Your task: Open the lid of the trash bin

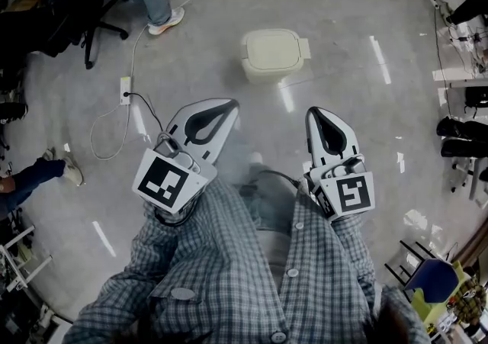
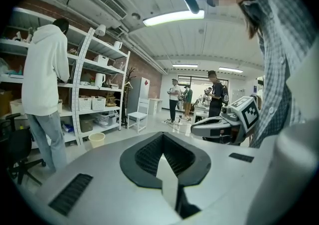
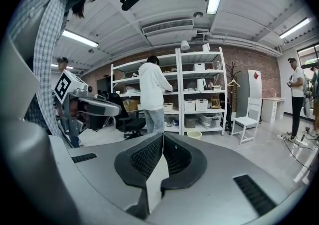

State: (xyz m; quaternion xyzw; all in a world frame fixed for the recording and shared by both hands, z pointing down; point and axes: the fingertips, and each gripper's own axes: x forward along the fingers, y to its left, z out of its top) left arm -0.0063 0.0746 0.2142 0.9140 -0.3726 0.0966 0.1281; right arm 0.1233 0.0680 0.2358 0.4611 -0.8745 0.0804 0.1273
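In the head view, the bin (image 1: pixel 263 74) is standing on the floor (image 1: pixel 358 114), ahead of the person and well apart from both grippers. Its lid (image 1: pixel 271 49) is lying flat and closed. A small tab (image 1: pixel 304 48) is sticking out at the lid's right side; I cannot tell if it is a handle or a hinge. The bin is looking like thin smooth plastic, so I am expecting it to be light, stiff and a little slippery. It may slide on the floor if the lid is pushed sideways. A good place to hold is probably the lid's edge or that tab, lifting upward and not pulling.

The left gripper (image 1: pixel 223 108) and the right gripper (image 1: pixel 315 114) are being held side by side in front of the body, at the ends of the checked sleeves (image 1: pixel 229 258). Both are pointing forward toward the bin, with the bin lying between their lines.

In the left gripper view, the jaws are pressing together at the tips and are holding nothing. The camera is looking level into the room, at shelves (image 2: pixel 94 99) and a standing person (image 2: pixel 45 84), so this hand is not tilting down. The bin is not showing here.

In the right gripper view, the jaws are also meeting at the tips, with nothing between them. This gripper is likewise pointing level, and the bin is out of sight. Reaching the lid will probably be asking for stepping closer, lowering a hand and opening its jaws.
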